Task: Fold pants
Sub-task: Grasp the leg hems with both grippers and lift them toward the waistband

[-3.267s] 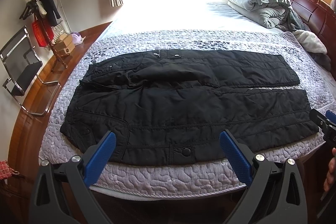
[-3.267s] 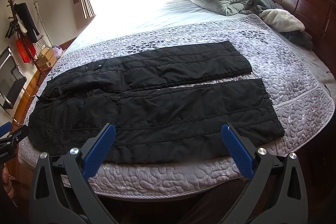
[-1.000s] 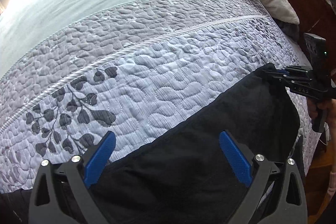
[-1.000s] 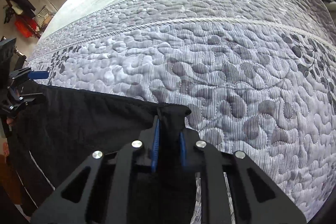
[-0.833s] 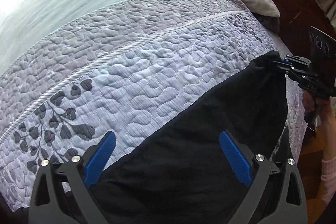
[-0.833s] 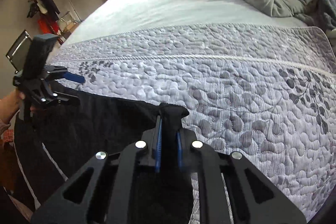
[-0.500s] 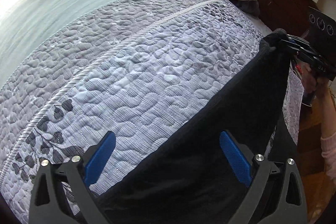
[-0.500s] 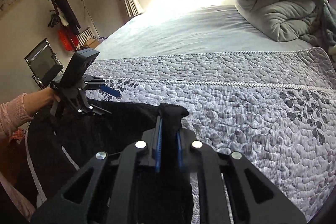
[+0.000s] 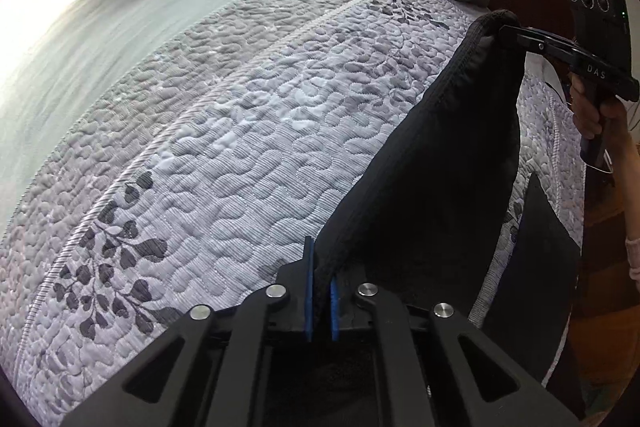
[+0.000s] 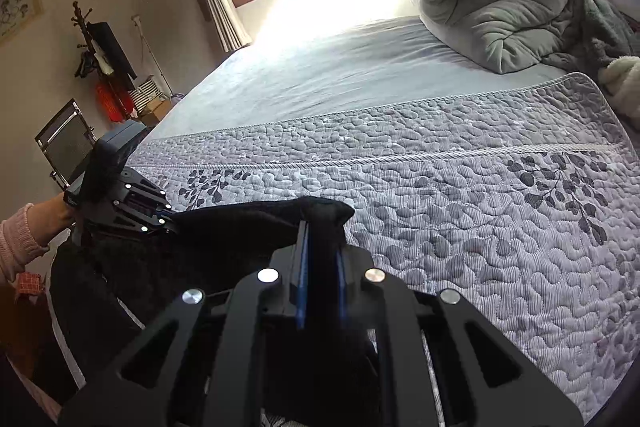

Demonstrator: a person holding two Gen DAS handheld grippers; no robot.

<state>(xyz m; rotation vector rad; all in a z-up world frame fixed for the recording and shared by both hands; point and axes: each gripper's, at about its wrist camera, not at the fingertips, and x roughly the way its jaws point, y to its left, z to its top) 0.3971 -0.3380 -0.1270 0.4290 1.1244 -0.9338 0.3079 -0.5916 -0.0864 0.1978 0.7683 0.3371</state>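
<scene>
Black pants (image 9: 440,163), one pair, pinched by two claws: left claw (image 9: 320,291), right claw (image 10: 320,279).

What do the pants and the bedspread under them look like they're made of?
Pants: likely a matte black synthetic, maybe lightly padded; stitched edge, soft drape between the grippers. Bedspread: quilted grey woven fabric, probably cotton or polyester; pebble stitching, fine ribbing, printed leaves.

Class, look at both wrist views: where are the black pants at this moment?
The black pants hang lifted over the quilted bedspread, pinched between the left gripper at the near edge and the right gripper further right.
</scene>
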